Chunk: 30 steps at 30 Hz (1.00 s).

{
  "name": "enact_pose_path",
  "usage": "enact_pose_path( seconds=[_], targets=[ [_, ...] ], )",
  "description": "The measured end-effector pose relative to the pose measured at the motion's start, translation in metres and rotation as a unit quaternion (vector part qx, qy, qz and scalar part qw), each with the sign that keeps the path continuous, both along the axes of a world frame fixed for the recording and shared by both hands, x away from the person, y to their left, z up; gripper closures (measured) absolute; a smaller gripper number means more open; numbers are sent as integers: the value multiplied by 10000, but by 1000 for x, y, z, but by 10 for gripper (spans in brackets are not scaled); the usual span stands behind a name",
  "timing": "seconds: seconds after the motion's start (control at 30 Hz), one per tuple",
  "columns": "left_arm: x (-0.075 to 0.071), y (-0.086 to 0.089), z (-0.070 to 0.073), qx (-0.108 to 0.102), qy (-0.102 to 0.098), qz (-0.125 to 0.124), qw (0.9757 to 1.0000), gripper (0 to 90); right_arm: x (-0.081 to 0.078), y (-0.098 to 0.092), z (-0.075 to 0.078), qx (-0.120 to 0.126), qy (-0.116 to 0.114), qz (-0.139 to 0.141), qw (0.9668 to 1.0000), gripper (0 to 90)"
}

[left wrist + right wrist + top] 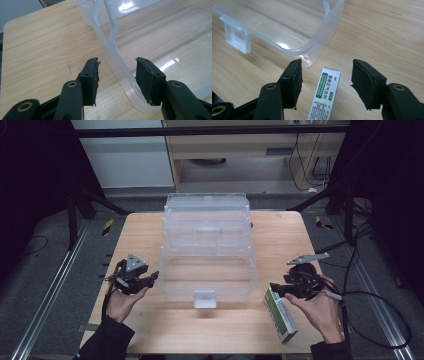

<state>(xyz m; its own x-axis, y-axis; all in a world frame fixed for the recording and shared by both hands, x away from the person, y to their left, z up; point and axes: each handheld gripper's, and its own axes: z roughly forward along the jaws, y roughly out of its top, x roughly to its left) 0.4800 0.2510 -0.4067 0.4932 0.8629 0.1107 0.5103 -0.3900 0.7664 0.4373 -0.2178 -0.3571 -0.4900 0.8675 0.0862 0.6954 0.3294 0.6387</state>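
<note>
1. The small green-and-white carton (pixel 281 314) lay flat on the wooden surface (pixel 280 240) near its front right corner, printed face up. Its long axis ran from the front edge back toward the clear plastic storage box (pixel 207 255), tilted a little to the left at the far end.
2. In the right gripper view the carton's (pixel 325 96) far short end pointed at the rounded front right corner of the box (pixel 312 53), near it but apart from it.
3. The right tool (pixel 276 288) hovered over the far end of the carton, with the carton lying between and below its two black jaws. The jaws stood wide apart, the pads off the carton on both sides, holding nothing.
4. The left tool (pixel 150 280) sat at the front left corner of the box. Its jaws were well open and straddled the box's thin clear wall (pixel 117 60), one pad outside over the wood and one over the inside; whether either pad touched the wall could not be told.
5. The box stood in the middle of the surface, open on top, its tiers stepped back toward the far edge, a small latch tab (pixel 205 298) on its front wall.
6. The surface was pale wood grain with rounded corners. Around it were a grey floor, dark frame bars, loose cables at the right and light cabinets at the back.
</note>
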Motion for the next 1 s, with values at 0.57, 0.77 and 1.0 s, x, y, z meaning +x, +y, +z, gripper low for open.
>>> enact_pose_path(
  seconds=[0.57,0.77,1.0],
  targets=[
    [0,-2,-1,38,30,-29,10000,528,-4,9,5,-298,466,39,9985,387],
    [2,-4,-3,35,89,-29,10000,542,-5,10,4,-295,534,15,9981,391],
    [2,-6,-3,86,138,-5,9999,544,-10,7,-1,-378,699,-74,9968,405]
  ],
)
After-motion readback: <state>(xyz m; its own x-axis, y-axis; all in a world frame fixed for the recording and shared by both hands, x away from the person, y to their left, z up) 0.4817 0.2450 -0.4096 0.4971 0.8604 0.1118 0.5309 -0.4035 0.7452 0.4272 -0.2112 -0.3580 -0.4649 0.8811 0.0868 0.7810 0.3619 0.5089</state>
